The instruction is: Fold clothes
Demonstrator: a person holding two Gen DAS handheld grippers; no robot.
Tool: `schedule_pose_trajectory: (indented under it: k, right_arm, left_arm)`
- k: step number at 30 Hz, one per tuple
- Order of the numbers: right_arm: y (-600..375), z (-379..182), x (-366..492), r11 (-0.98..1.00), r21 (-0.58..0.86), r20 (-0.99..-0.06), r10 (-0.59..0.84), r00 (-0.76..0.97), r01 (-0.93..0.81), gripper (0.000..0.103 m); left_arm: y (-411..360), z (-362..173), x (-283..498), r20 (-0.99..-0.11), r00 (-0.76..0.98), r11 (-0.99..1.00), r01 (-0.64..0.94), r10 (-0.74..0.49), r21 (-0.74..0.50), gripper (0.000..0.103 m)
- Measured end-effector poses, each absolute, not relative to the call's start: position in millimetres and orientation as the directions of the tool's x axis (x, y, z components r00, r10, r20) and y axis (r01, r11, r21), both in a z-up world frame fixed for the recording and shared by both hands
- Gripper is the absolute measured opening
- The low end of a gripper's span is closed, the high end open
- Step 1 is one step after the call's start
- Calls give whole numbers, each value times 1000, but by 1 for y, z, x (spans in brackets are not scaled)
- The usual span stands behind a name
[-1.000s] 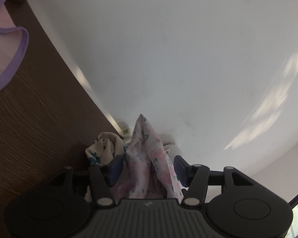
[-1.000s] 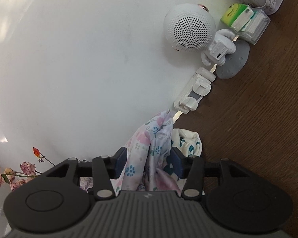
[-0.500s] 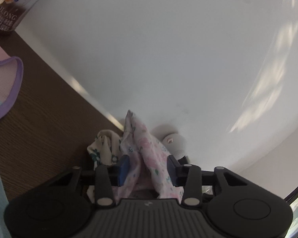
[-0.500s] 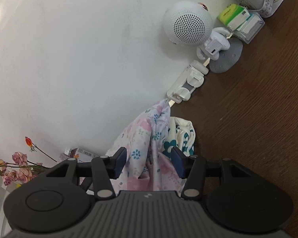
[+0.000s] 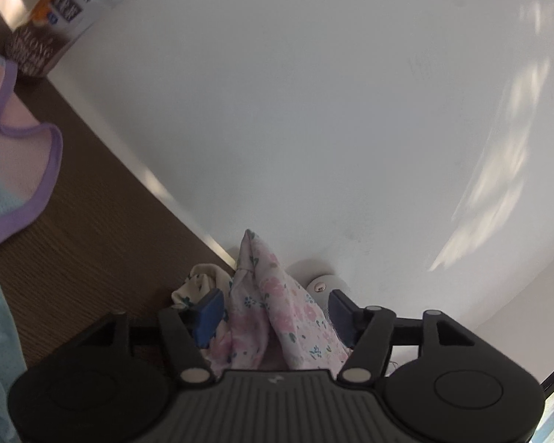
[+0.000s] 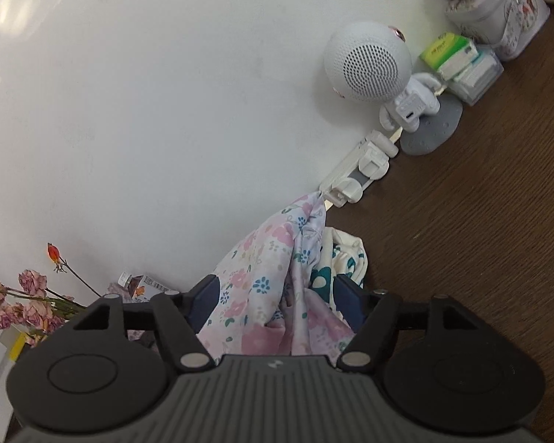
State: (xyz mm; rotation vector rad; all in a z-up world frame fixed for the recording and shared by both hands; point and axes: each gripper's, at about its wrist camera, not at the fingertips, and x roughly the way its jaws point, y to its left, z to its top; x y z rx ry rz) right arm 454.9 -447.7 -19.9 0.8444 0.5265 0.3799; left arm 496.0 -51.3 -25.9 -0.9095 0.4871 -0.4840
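A floral cloth (image 5: 277, 306) is pinched in the left tool (image 5: 275, 312), bunched between blue pads (image 5: 208, 312) set only as far apart as the gathered fabric; the same cloth (image 6: 273, 277) is gripped in the same way by the right tool (image 6: 277, 295). Both tools are tilted up toward a white wall (image 5: 314, 110), so the cloth is judged to be held lifted above the brown tabletop (image 6: 480, 240), one edge in each tool. The step in hand appears to be the carrying of a held edge over for a fold. For the next move, the two corners are to be kept level and taut, lowered together onto the wood, and only then released.

The cloth is thin and soft, printed with pink and blue flowers, and creased into peaks at each grip. A cream piece with teal print (image 6: 345, 258) is seen just behind it; whether it belongs to the same garment cannot be told. The tabletop is dark, grained wood. A mesh garment with purple binding (image 5: 14, 170) is seen at the left.
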Motion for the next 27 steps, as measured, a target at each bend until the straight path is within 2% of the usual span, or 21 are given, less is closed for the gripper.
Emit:
schedule_pose_trajectory:
  k: [3,8,11,14,20,24,27]
  right_arm:
    - [-442,-9,439,694,709,-301,461,835,-127,77]
    - [-422,1,408,812,569,-349,379,857,-128,83]
    - [-404,5,388,882,456,-395,324,860,-123,92]
    - [-386,8,363,931,345,-423,266,866,-118,101]
    - [-358,11,312,964,239,-460,218,861,-116,102]
    - [-343,8,276,969,221,-509,208,835,-107,103]
    - [-334,7,247,968,229,-544,216,811,-105,103]
  left_arm:
    - [-61,-12,477,-225,825,647,207,-519,-734,87]
    - [-68,5,431,-281,865,814,217,-417,-539,96]
    - [-83,11,411,-327,873,884,211,-362,-417,100]
    - [-107,18,377,-376,874,928,187,-307,-324,101]
    - [-116,30,315,-389,875,943,191,-289,-272,102]
    - [-124,38,268,-364,892,957,203,-267,-205,102]
    - [-122,43,232,-380,888,961,197,-258,-193,102]
